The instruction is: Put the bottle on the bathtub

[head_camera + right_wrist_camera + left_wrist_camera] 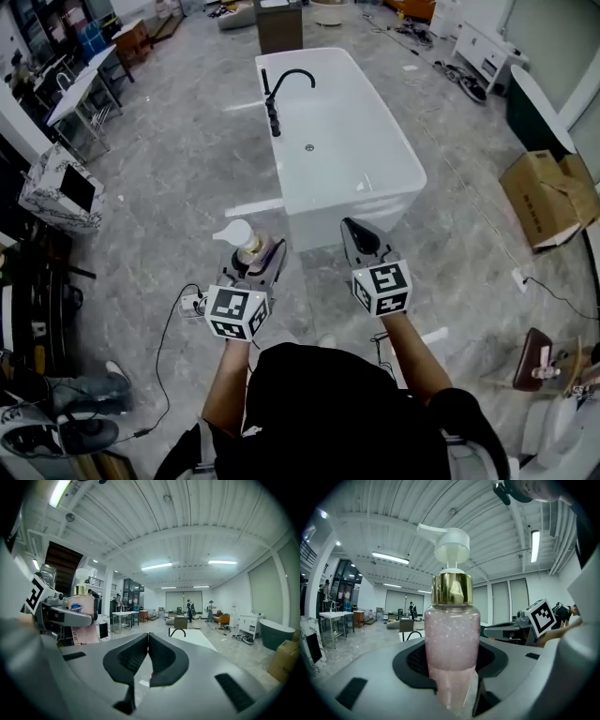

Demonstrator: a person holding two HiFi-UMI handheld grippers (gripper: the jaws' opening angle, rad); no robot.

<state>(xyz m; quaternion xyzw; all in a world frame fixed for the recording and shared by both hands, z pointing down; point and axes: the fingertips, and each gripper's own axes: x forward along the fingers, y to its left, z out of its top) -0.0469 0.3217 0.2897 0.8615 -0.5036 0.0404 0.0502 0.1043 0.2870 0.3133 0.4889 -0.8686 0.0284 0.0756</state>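
Pump bottle (451,639), upright, is clamped at its lower body by the widely spread fingers of the left gripper (251,267), short of the bathtub (403,173). It is judged rigid, smooth and light (top-heavy, slippery), so a hold on the body is preferred. Right gripper (146,644): fingers closed together, empty.

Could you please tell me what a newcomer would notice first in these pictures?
Most striking is the pink pump bottle with its gold collar, held upright in the left gripper and filling that gripper's view. Next comes the white bathtub with a black faucet, on the grey floor just ahead of the person. The right gripper, beside the left, is shut and empty.
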